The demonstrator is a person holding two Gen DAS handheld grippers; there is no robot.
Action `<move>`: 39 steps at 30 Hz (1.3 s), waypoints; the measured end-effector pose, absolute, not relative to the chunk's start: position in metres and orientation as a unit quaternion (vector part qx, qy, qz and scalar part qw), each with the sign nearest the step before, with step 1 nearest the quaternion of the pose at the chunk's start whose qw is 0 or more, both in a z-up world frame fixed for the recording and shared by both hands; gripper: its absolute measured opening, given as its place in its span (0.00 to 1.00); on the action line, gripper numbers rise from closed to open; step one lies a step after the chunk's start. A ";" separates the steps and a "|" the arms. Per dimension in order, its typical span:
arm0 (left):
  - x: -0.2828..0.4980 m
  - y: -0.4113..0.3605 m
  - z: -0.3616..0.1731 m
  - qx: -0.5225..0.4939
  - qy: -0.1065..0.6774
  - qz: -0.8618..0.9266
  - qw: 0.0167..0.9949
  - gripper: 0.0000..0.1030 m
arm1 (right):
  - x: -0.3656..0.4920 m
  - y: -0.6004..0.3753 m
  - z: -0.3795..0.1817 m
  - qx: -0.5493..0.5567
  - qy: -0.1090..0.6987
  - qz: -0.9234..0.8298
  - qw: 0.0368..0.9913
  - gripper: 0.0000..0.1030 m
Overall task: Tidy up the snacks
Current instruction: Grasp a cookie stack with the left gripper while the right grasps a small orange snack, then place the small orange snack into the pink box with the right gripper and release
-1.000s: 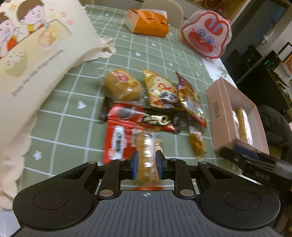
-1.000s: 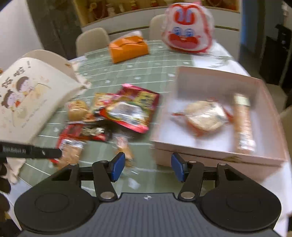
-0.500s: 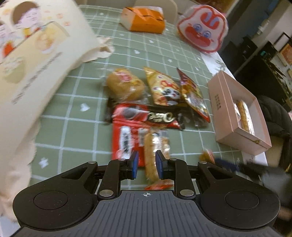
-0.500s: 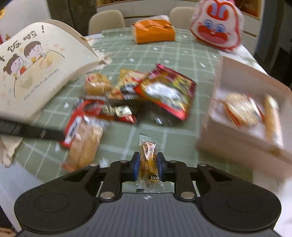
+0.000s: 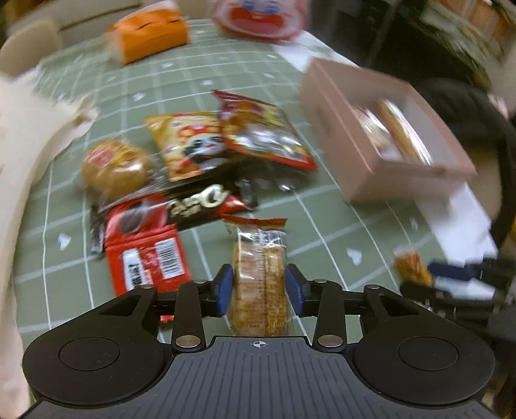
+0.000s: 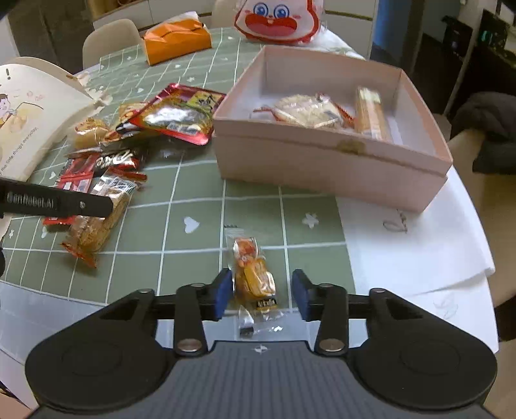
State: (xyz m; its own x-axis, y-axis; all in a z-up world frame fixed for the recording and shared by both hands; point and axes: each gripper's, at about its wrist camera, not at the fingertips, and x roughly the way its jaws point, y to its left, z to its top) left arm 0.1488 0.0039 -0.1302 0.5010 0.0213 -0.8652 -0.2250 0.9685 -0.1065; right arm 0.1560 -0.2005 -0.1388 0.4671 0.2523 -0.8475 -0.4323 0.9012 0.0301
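Note:
My left gripper is shut on a clear-wrapped biscuit pack and holds it over the green table; the pack also shows in the right wrist view. My right gripper stands partly open around a small orange candy packet, which touches the left pad only. The packet also shows in the left wrist view. A pink box at right holds a round cracker pack and a long biscuit pack. Loose snacks lie in a pile left of the box.
An orange tissue box and a bunny-face bag stand at the table's far end. A cream cartoon-printed bag lies at left. White paper covers the table's right edge. Chairs stand behind the table.
My left gripper has swung right toward the pink box with the biscuit pack. My right gripper's jaws, shut on the candy packet half a second ago, have widened, and it has turned toward the box.

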 end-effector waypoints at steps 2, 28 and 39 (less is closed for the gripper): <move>0.150 -0.002 -0.131 -0.090 0.498 0.064 0.860 0.41 | 0.154 -0.199 -0.140 -0.100 0.471 0.203 0.853 0.52; 0.111 0.017 -0.126 -0.210 0.509 0.030 0.834 0.41 | 0.151 -0.192 -0.146 -0.128 0.450 0.233 0.853 0.75; 0.116 -0.019 -0.126 -0.200 0.546 -0.057 0.811 0.41 | 0.152 -0.199 -0.128 -0.113 0.462 0.248 0.844 0.26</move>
State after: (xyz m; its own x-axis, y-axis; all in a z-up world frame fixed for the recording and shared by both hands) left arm 0.1161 -0.0187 -0.1260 0.3966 -0.3109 -0.8637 -0.1266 0.9134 -0.3869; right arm 0.1523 -0.1990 -0.1281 0.4505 0.3136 -0.8359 -0.5228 0.8516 0.0377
